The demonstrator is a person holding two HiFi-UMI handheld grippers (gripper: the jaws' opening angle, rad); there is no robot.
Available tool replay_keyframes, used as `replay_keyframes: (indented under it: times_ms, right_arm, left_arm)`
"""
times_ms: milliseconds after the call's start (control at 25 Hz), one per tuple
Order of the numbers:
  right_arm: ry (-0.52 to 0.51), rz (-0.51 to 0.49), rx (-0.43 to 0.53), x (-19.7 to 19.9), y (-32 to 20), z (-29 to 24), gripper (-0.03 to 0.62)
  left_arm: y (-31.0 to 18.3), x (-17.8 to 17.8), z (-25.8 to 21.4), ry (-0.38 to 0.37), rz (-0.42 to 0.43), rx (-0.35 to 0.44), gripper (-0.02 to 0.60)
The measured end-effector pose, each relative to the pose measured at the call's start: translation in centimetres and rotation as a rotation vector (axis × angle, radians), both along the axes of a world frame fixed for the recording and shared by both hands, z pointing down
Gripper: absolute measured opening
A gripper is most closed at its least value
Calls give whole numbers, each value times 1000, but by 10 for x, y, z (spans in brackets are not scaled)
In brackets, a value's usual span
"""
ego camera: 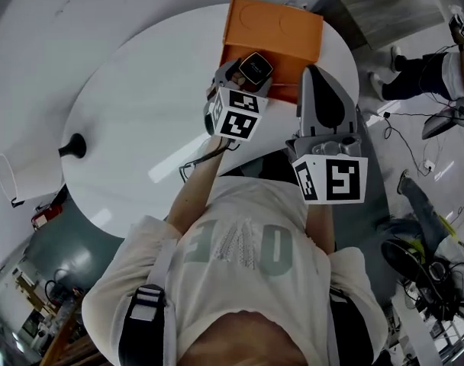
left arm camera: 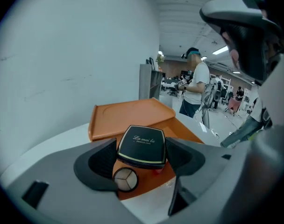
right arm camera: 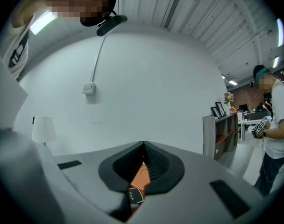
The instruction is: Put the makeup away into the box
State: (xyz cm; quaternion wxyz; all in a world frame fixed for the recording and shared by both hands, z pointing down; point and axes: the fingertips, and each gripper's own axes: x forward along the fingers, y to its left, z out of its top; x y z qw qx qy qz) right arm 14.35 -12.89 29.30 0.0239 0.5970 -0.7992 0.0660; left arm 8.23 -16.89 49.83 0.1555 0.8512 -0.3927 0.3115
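Note:
My left gripper [ego camera: 249,70] is shut on a black square powder compact [ego camera: 256,67] and holds it over the open orange box [ego camera: 284,73] at the table's far side. In the left gripper view the compact [left arm camera: 142,145] sits flat between both pads above the box's floor [left arm camera: 179,135], with the raised lid [left arm camera: 128,117] behind it. A small round item [left arm camera: 125,179] and a bit of red [left arm camera: 157,171] show under the compact. My right gripper [ego camera: 313,73] is shut and holds nothing, just right of the left one. Through its jaws [right arm camera: 143,164] I glimpse orange box [right arm camera: 141,176] and compact [right arm camera: 135,196].
The round white table [ego camera: 140,105] carries a black lamp base [ego camera: 73,147] at its left edge, with a white shade [ego camera: 22,175] beyond. Cables and other people's legs lie on the floor at the right [ego camera: 415,75]. A person [left arm camera: 194,85] stands behind the box.

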Motion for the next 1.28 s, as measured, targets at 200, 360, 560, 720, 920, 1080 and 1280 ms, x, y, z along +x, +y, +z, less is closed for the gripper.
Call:
replay_keyframes:
  times_ms: [200,360,560,720,920,1080,1280]
  right_arm:
    - [-8,24,-33,21,-12,17,0]
    - [-15,17,-61,21,-19,33,0]
    - [-27,12,-83,32,-27,42,0]
    - [-32,8,-90,37,-34,46,0]
    - [-39,17,-112,42,-38,51,0]
    - [-44,21,-117,43,-41,56,0]
    - [-48,17,-121,43,-43,58,0]
  left_arm:
    - [-14,18,32,-63,12,-76,341]
    - [-14,15,52,-144,40,-112,341]
    - [-11,22,66,-227,95,-208,341]
    - [-19,28,61,-205,97,-192,341]
    - [-24,30,68,-219,118,-205,341]
    - [-27,29,75,-233,116,-207,341]
    - [-26,28,76,-228,80,-190,341]
